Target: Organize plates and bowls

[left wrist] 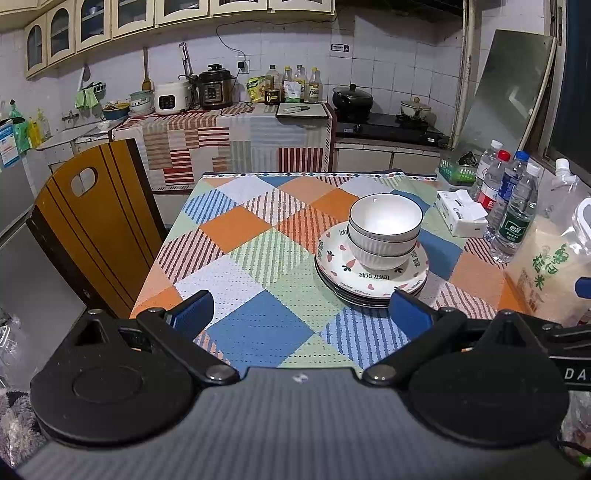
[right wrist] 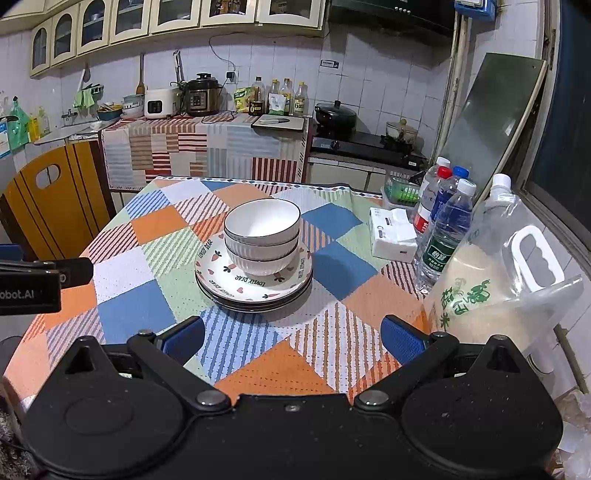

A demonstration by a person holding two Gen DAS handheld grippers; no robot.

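On tablecloth (right wrist: 140,306): 2 bowls (right wrist: 262,236) nested atop stacked plates (right wrist: 255,288).

You are working in a lived-in home kitchen. Far across the room, tiled walls carry arched, cream wall cabinets (left wrist: 92,26). Below them, a counter draped in striped cloth holds a white rice cooker (left wrist: 170,98), a pressure cooker (left wrist: 215,86) plugged into a wall socket, and oil and sauce bottles (left wrist: 295,85). To the far right, a black pot (left wrist: 352,96) sits on a gas hob (left wrist: 388,127). Near you, a dining table under a checked cloth (left wrist: 258,258) carries water bottles (left wrist: 513,206), a tissue pack (left wrist: 461,214) and a rice bag (left wrist: 546,266). A wooden chair (left wrist: 99,221) stands at left.
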